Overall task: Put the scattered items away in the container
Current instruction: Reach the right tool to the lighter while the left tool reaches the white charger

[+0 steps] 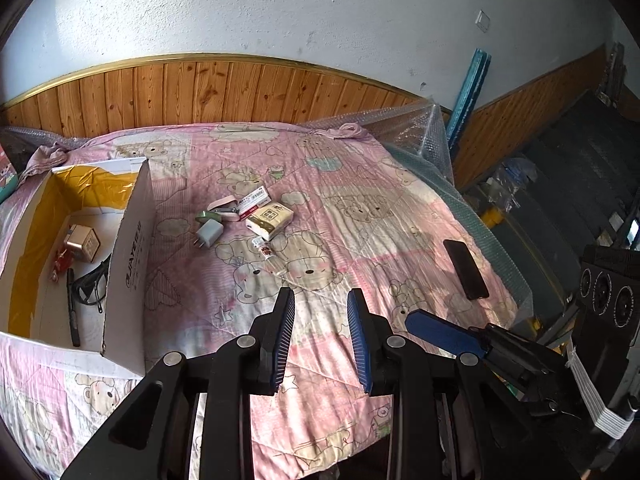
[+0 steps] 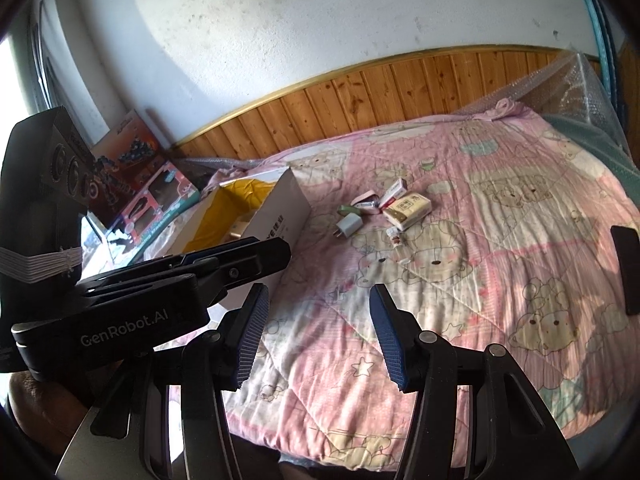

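Since both the left gripper (image 1: 321, 296) and right gripper (image 2: 316, 294) hover spread and empty, the risk's the clumped charger (image 1: 206, 232) and tissue pack (image 1: 269, 218) mid-bed: grabbing one could drag neighbours, far from the box (image 1: 132, 256).

1. Your left wrist camera looked forward between its own fingers (image 1: 286, 328), from above the near edge of the pink quilt (image 1: 360, 208), facing the wood-panelled wall (image 1: 240, 88).
2. Your right wrist camera sat just beside it, facing the same wall (image 2: 400, 88) but tilted.
3. Both views shared the white box (image 1: 132, 256) (image 2: 280, 208) and the cluster of small items (image 1: 248, 216) (image 2: 388, 208), at middle distance; each view caught the other device.
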A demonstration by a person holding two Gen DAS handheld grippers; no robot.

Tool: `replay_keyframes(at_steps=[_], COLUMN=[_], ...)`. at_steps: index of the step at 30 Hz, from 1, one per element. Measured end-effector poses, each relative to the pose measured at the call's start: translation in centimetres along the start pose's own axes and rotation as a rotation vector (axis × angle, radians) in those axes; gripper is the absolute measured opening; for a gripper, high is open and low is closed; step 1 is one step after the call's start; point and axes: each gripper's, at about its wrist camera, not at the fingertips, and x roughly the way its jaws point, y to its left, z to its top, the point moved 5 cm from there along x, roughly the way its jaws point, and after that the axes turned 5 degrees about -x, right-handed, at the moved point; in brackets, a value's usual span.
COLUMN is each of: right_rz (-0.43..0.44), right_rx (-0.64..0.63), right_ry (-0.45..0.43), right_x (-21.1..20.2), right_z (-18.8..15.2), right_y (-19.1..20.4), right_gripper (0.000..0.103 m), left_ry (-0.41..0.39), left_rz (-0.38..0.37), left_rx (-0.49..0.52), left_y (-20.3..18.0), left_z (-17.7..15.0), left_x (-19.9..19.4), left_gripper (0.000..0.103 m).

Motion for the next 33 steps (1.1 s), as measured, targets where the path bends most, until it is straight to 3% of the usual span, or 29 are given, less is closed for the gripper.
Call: replay_keyframes(at_steps=[14,19,24,33], right_rz=[-0.041,-0.043,-0.051,-0.086], right_rx=[0.058,0.092,0.1,0.075], right_ry=[0.062,0.096,0.15,0.248], right_x=[2.7,5.4,9.2,16.5], right_z=[-1.7,-1.8,-1.5,-0.6], right_y=[-3.0,-4.8,-6.8,-10.9], right_gripper=[0.056,0.056,0.056,0.055], left_ry=[0.034,0.059,0.087,0.182], left_rz=[-0.008,0.03,0.086,0.107], left_rx=[0.003,0.009,0.007,-0.076], left_y=[0.3,2.4,5.8,11.0], left_z=[-0.1,0.5,1.1,2.5], left_x=[2.8,5.4,8.5,16.7], left_gripper=[0.029,0.038,0.041,0.042])
